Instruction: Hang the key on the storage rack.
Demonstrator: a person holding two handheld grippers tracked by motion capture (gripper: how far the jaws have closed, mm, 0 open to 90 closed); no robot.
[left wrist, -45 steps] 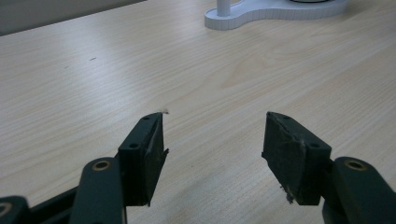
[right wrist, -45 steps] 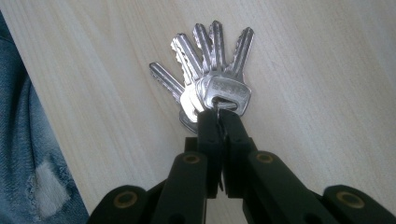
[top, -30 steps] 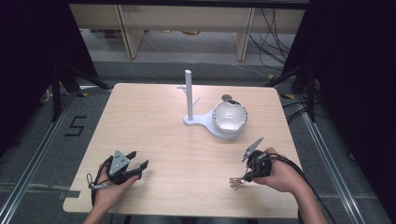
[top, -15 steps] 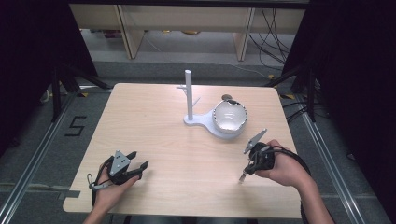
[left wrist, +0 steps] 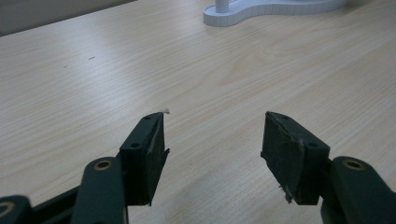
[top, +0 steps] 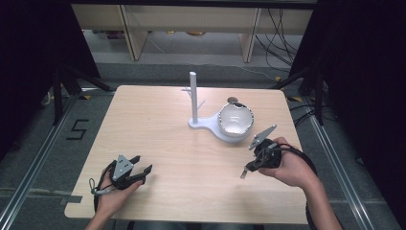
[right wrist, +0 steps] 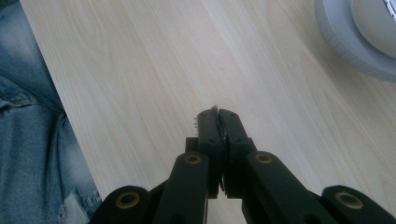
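Mostly the tabletop (top: 158, 124) is bare wood, with the white stand (top: 194, 98) upright beside the bowl (top: 234, 120) toward the far edge. Left gripper (left wrist: 212, 140) jaws are wide; right gripper (right wrist: 218, 122) jaws are pressed together, holding nothing.

A white stand (top: 206, 123) with an upright post sits right of the centre of the light wooden table (top: 158, 143), a white bowl (top: 234, 120) resting tilted on its base's right end.
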